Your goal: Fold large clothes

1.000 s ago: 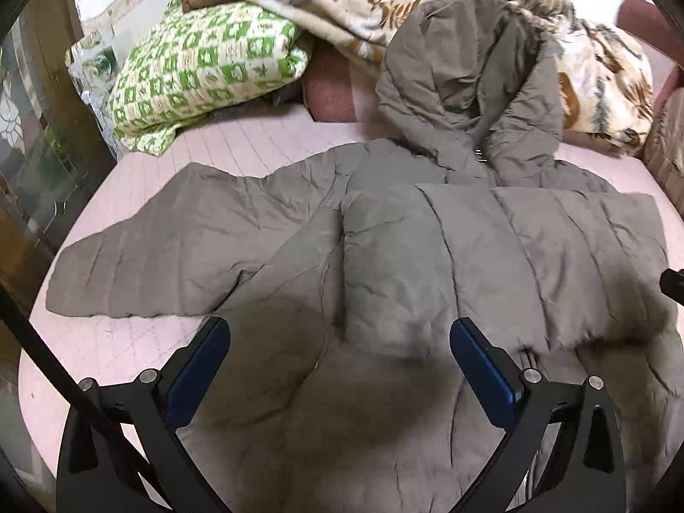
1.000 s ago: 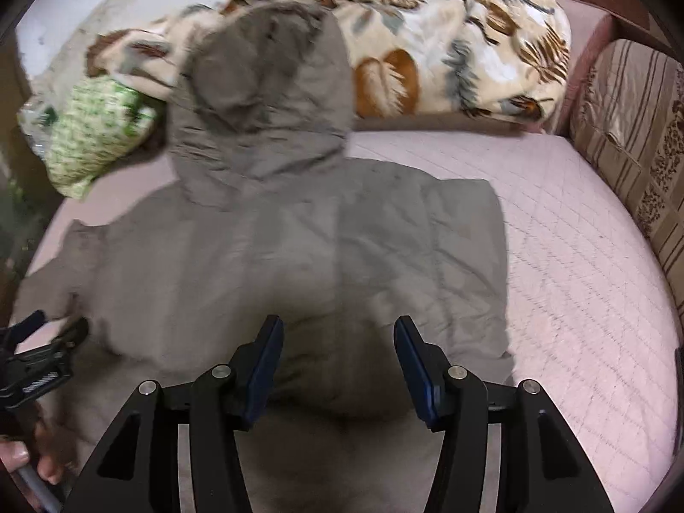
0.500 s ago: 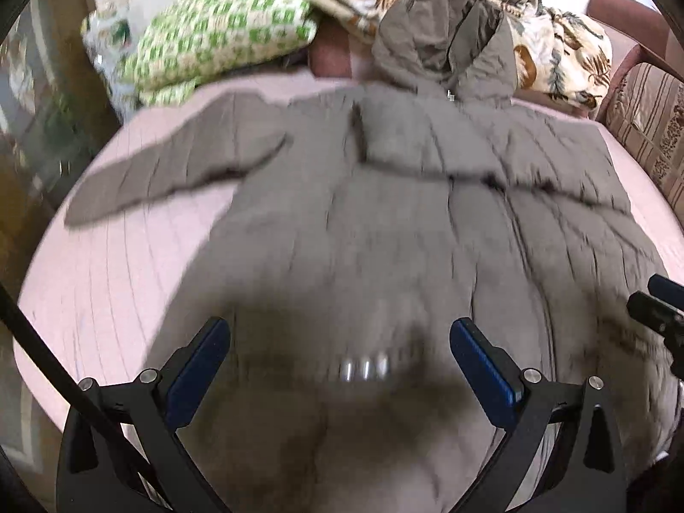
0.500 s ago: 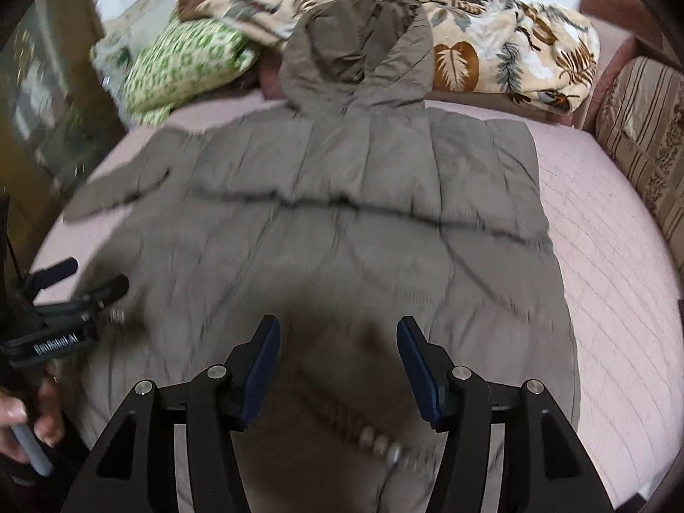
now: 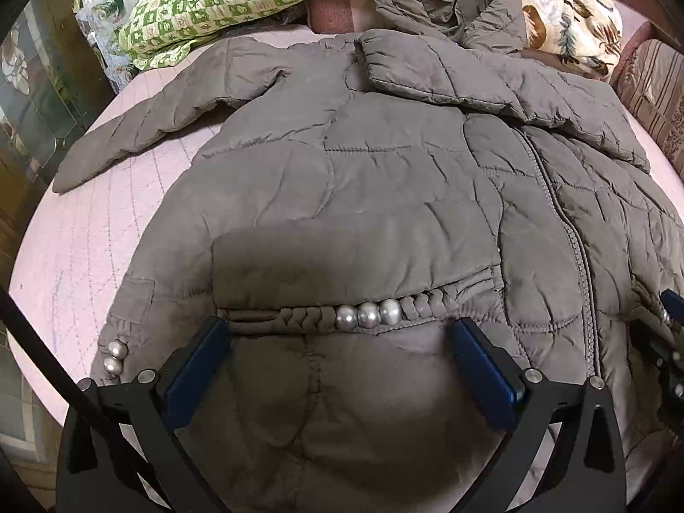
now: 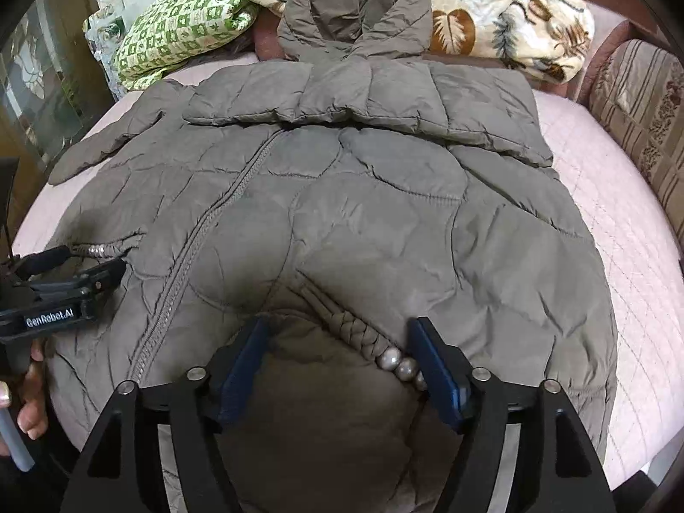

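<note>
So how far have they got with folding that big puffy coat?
Early on. The grey coat lies front up on the pink bed, and one sleeve already looks folded across the chest. Both the left gripper and right gripper sit open over the hem. The other sleeve is spread out, and the body and hood are unfolded.

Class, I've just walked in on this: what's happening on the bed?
A person with a gripper in each hand is folding a grey-brown puffer coat spread front-up on a pink quilted bed. The left gripper and right gripper are both open over the hem end, near the beaded braided trims. One sleeve lies out to the side, and the hood rests against a leaf-print blanket.
</note>
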Available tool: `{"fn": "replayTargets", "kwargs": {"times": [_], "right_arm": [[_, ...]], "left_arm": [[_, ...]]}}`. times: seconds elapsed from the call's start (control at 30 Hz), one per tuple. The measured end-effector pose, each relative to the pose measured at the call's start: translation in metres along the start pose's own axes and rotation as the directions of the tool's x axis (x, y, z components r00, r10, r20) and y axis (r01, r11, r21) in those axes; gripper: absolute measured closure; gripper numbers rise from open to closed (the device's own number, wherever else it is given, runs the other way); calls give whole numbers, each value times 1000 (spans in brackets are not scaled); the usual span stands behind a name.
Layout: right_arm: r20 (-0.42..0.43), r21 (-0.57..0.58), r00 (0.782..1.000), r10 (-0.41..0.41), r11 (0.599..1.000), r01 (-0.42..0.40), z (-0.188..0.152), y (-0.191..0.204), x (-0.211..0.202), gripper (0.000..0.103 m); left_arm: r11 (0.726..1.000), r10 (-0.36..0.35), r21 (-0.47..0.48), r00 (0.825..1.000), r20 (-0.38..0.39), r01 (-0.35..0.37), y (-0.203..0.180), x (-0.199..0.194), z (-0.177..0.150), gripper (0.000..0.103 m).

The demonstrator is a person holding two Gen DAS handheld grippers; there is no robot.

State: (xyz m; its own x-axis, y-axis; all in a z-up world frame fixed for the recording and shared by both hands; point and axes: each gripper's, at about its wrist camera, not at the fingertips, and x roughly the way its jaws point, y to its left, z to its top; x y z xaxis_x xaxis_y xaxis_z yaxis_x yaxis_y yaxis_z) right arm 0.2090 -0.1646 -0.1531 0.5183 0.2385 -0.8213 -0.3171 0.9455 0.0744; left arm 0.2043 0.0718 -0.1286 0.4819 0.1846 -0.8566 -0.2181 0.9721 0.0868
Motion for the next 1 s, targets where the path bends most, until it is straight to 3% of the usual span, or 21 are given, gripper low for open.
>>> {"fn": "replayTargets", "kwargs": {"times": [0.1,0.3,0.47,0.57,0.67,1.0], "right_arm": [[21,-18,999,-34,999,35,-4,6,0,26],[42,17,999,-25,1000,25,-10,2,-5,23],[35,11,999,-7,1000,7,-12,6,-5,14],[74,-14,997,35,999,-34,-21,10,-4,5],[83,-37,996,18,999,-15,-21,16,-2,1],[83,-44,996,27,999,-23,-19,15,1,1]], "left_arm": [[1000,16,7,1000,21,-17,-3,0,-4,0],[1000,1,14,999,38,-1,-1,0,-7,0],[1000,-8,13,999,42,8,0,-1,-8,0],[1000,-25,5,999,47,25,2,0,-9,0],[1000,-26,1,998,62,26,3,0,-11,0],[1000,-3,0,994,108,3,1,-5,-18,0]]}}
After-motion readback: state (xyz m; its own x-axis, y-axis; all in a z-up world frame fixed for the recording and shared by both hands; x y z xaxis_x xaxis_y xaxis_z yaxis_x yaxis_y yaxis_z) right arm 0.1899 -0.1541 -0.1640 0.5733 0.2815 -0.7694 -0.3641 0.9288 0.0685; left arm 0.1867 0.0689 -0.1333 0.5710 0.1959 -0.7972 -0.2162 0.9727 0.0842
